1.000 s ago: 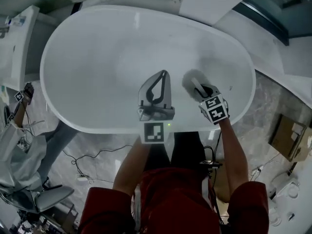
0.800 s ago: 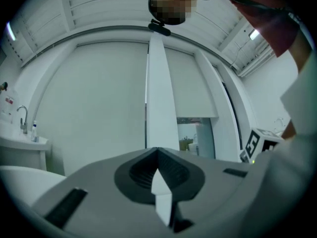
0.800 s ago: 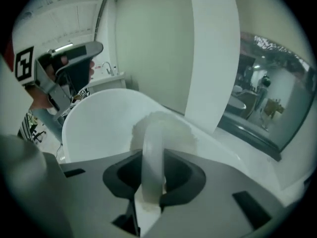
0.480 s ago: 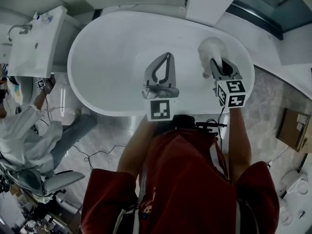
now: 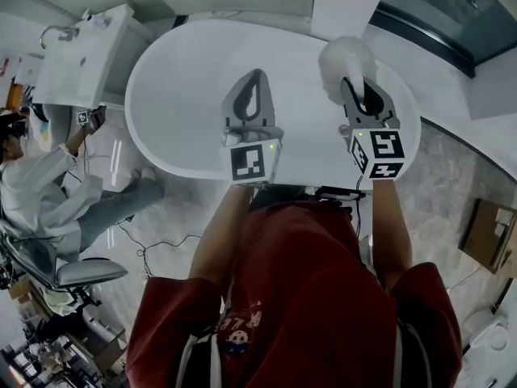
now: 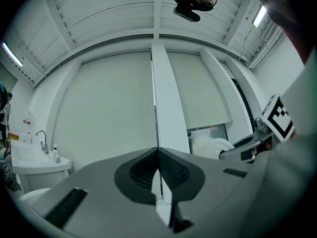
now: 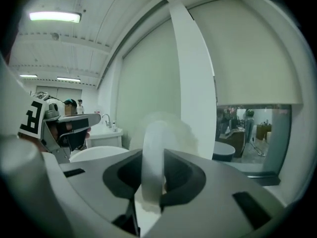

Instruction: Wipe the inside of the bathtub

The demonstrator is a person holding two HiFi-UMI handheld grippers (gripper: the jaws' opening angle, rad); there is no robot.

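Bathtub below cloth, right gripper level

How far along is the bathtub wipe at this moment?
Done: cannot tell. The inside of the bathtub looks evenly white, with no streaks showing. In hand: the right tool is shut on a white fluffy cloth, held up off the tub and facing the wall. The left tool is shut and empty. Left: probably bringing the cloth down onto the inside.

A fluffy white duster, clamped in the right hand-held gripper, hangs over the white oval bathtub.
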